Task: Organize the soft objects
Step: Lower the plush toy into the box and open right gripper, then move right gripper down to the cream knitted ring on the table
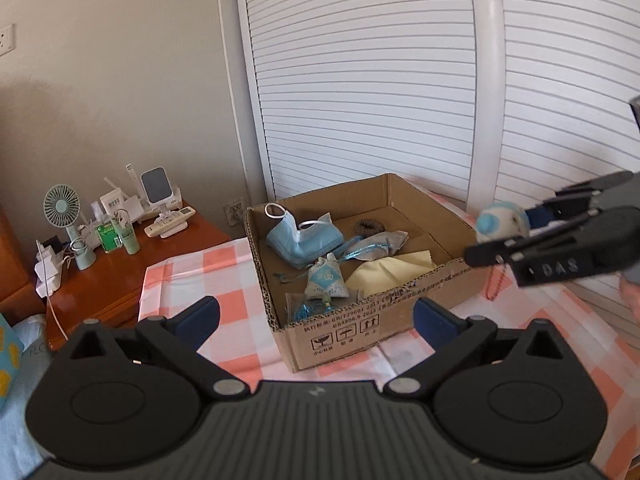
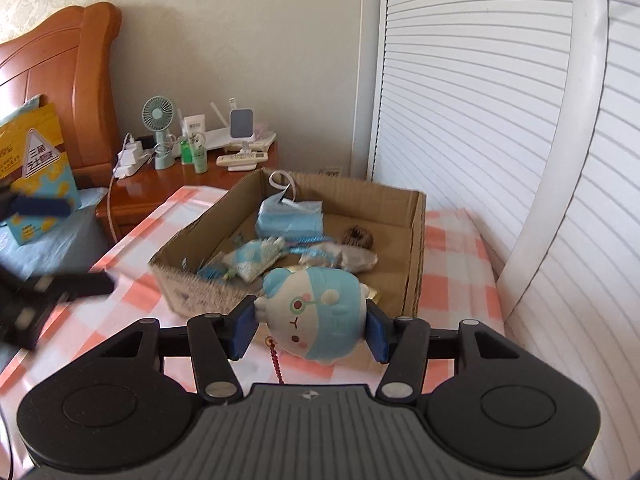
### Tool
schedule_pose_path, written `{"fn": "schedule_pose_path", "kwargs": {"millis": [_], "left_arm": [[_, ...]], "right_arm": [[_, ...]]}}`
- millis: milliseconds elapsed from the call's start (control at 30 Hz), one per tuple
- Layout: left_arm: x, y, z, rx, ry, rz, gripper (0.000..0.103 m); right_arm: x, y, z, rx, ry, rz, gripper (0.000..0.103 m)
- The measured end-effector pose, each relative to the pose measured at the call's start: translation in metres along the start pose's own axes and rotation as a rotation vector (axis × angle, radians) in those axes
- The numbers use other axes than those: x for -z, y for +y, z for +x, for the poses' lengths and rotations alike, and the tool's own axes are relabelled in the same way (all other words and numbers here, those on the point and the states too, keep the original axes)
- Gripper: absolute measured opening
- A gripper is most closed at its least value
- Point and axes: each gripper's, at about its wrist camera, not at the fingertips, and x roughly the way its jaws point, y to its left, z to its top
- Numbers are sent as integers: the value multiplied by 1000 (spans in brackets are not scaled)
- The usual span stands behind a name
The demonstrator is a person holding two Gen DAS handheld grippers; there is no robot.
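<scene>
An open cardboard box (image 1: 360, 320) (image 2: 416, 248) stands on a pink-checked cloth. Inside lie a blue face mask (image 1: 304, 238) (image 2: 288, 220), a small blue sachet (image 1: 325, 280) (image 2: 256, 258), a grey pouch (image 1: 380, 242), a yellow cloth (image 1: 390, 274) and a dark hair tie (image 1: 369, 226) (image 2: 356, 236). My right gripper (image 2: 310, 330) is shut on a blue-and-white plush toy (image 2: 314, 314) (image 1: 502, 220), held just outside the box's near-right corner; a red bead chain hangs from it. My left gripper (image 1: 316, 320) is open and empty before the box's front wall.
A wooden nightstand (image 1: 120, 276) (image 2: 160, 184) at left carries a small fan (image 1: 62, 204), bottles, chargers and remotes. White slatted wardrobe doors (image 1: 380, 80) stand behind the box. A wooden headboard (image 2: 72, 80) and a yellow-blue package (image 2: 36, 168) are at left.
</scene>
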Motion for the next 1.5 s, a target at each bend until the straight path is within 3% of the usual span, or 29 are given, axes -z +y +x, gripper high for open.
{"fn": "schedule_pose_path", "kwargs": {"millis": [167,333,367,467,500,1033,1333,1500], "left_arm": [[9,-6,-16,-58,-28,-5,102],[15,-1,-21,-50,-6,-39,102],[16,-1,-20,-51,2,-44,102],[20,-1,-20,-41,23,-57,102],[22,-1,-20,-36,29,-62,102],[33,2,-30,-27,51,-116,102],[40,11,-28,-51,72,-145,102],[42,17,-25,-60,82,-164,102]], "right_arm": [[-29,-14,25,33,21,11,60],[-50,-22,52,47,47,22,61],[-53,-22,56,51,52,21,65],[-59,-21,70,82,64,12,97],[-59,-20,72,99,63,10,102],[-32,-2,29,59,27,33,103],[25,17,18,4,66,80,103],[54,27,28,21,111,93,103]]}}
